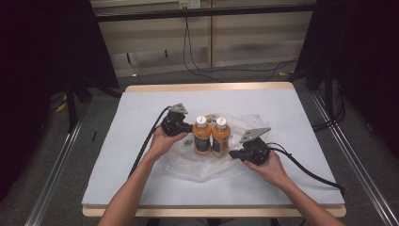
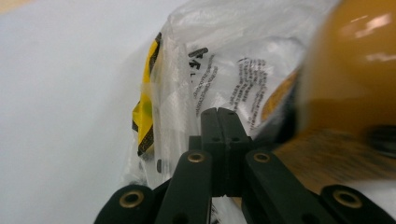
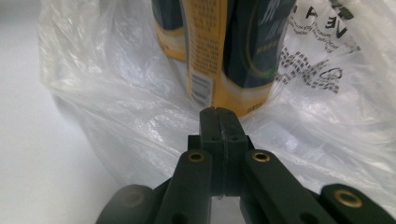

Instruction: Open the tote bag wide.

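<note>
Bottles: two orange ones, the left bottle [image 1: 202, 136] and the right bottle [image 1: 220, 135], stand upright and touching each other near the middle of the pale table [image 1: 141, 117]. Both have white caps and dark labels. They sit on a crumpled clear plastic bag [image 1: 197, 167] that spreads out under and around them, toward your side of the table.

Your left gripper [image 1: 188, 128] lies just left of the left bottle, its tip close to the bottle's shoulder; whether it touches cannot be told from above. In the left gripper view its jaws are pressed together with nothing between them, and printed bag film [image 2: 224, 70] sits right ahead, with a blurred orange bottle [image 2: 359, 70] at the right.

Your right gripper [image 1: 234, 154] comes in low from the right, its tip at the base of the right bottle. In the right gripper view the jaws are closed flat on each other, empty, pointing at the bag [image 3: 116, 116] where it bunches below the bottle bases [image 3: 224, 60].

Your left hand [image 1: 162, 141] and right hand [image 1: 268, 167] each wrap a gripper body. A black cable [image 1: 310, 172] trails off to the right across the table.
</note>
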### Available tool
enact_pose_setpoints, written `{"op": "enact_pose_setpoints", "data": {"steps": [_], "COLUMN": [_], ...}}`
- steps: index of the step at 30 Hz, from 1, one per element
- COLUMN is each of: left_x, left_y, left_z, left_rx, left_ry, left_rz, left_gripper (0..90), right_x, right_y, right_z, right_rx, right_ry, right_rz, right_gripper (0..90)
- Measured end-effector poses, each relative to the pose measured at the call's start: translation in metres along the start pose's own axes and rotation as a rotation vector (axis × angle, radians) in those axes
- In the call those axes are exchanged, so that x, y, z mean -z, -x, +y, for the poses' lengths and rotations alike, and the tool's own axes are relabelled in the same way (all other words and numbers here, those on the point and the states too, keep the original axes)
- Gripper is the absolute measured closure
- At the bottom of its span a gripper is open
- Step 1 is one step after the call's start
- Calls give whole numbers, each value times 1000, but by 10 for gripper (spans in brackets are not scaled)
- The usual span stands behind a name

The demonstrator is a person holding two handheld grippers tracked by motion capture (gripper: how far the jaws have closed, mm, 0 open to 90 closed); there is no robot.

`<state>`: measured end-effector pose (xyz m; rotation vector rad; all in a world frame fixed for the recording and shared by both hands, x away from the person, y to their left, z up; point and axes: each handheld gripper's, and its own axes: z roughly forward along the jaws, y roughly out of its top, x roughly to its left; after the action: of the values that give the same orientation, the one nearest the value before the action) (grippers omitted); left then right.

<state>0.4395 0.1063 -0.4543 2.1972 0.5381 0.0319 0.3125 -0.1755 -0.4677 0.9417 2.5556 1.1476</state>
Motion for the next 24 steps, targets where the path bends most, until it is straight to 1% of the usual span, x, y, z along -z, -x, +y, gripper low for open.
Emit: {"op": "enact_pose_setpoints", "data": {"steps": [1,2,3,4,5,6,7,8,9,10,11,12,13,15,16,17,18,19,20,21,22,23,24], "left_x": [-5,-9,-14,-18,-21,-23,-25,-27,-27,-27,-26,-27,-26,-25,-25,-25,-25,-24,-24,-23,-22,-21,-20], "left_y": [-2,-4,-6,-8,-9,-11,-13,-14,-15,-16,-17,-18,-18,-20,-20,-20,-19,-18,-18,-17,-17,-17,-18], "left_z": [-1,-3,-4,-6,-8,-10,-13,-14,-15,-16,-16,-16,-16,-15,-15,-15,-15,-15,-15,-15,-16,-18,-20], "left_rx": [3,22,31,31,44,41,49,57,60,73,67,73,69,67,64,62,62,52,52,50,57,64,74], "left_ry": [-7,-6,-12,-30,-36,-53,-58,-63,-68,-55,-69,-51,-56,-69,-69,-70,-68,-82,-73,-86,-81,-66,-53], "left_rz": [0,-7,-6,5,7,11,15,21,22,24,23,24,40,57,57,61,67,101,86,90,93,95,90], "left_gripper": [900,900,900,900,900,900,900,900,900,900,900,900,900,900,900,900,900,900,900,900,900,900,900], "right_x": [-2,-4,-5,-7,-9,-11,-12,-12,-12,-11,-10,-8,-7,-4,-2,-1,0,1,1,2,4,5,6], "right_y": [1,1,2,3,3,3,3,2,2,2,2,2,2,0,-1,-2,-3,-3,-4,-5,-6,-8,-9], "right_z": [-1,-1,-2,-2,-3,-5,-6,-6,-6,-6,-6,-8,-9,-12,-14,-16,-17,-17,-18,-18,-19,-20,-21], "right_rx": [-2,-3,-5,-5,-9,-9,-9,-7,-2,6,6,2,-9,-14,-16,-13,-19,-18,-19,-19,-12,-17,-8], "right_ry": [-5,-12,-20,-20,-28,-37,-42,-48,-46,-52,-60,-63,-62,-68,-66,-69,-65,-65,-68,-71,-73,-78,-78], "right_rz": [3,-3,-3,2,0,0,5,-3,2,1,-7,4,16,18,28,25,37,39,45,46,41,45,47], "right_gripper": [900,900,900,900,900,900,900,900,900,900,900,900,900,900,900,900,900,900,900,900,900,900,900]}}
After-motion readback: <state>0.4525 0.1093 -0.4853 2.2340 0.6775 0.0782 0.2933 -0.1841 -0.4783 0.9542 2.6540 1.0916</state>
